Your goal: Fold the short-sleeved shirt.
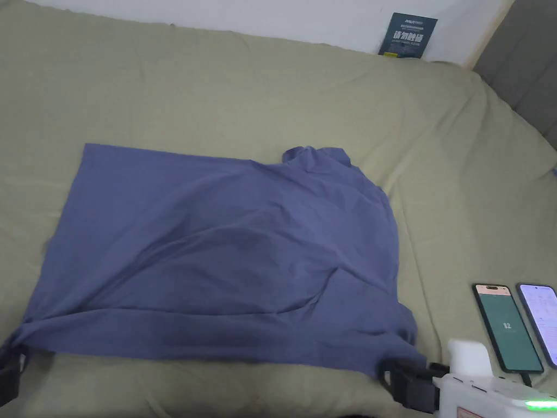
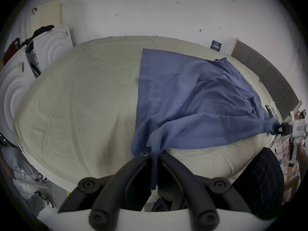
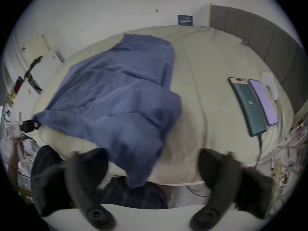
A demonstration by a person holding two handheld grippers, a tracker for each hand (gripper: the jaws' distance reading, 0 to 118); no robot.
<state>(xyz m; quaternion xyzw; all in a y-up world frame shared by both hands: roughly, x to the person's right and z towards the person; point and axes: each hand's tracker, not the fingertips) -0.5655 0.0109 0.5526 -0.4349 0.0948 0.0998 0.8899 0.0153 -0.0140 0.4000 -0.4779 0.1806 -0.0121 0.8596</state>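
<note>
- Head view: shirt point(image 1: 217, 256) is spread across the bed point(image 1: 272, 92) with its long axis running left to right, hem on the left, collar bump on the far right side. Its near edge runs along the near edge of the bed. The left gripper point(image 1: 10, 370) sits at the near-left corner and the right gripper point(image 1: 405, 383) at the near-right corner, so the cloth lies on the far side of both. Two phones point(image 1: 508, 326) lie well to the right of the shirt, out of the way.
- Left gripper view: the left gripper point(image 2: 154, 154) has its jaws pinched together on the shirt point(image 2: 191, 93), with a strip of blue fabric hanging down between them. The rest of the shirt fans away to the far right. The right gripper point(image 2: 281, 129) is at the other near corner, touching the cloth.
- Right gripper view: the right gripper point(image 3: 153, 166) has its jaws spread wide apart, so it's let go. The shirt point(image 3: 116, 93) corner droops between them over the near bed edge, not squeezed. It's blurry here, so I can't tell if the cloth touches either jaw.
- My guess: the fold goes near edge toward far edge, and only the left side is gripped right now, so the right needs to re-clamp its corner first or the edge goes up crooked.
</note>
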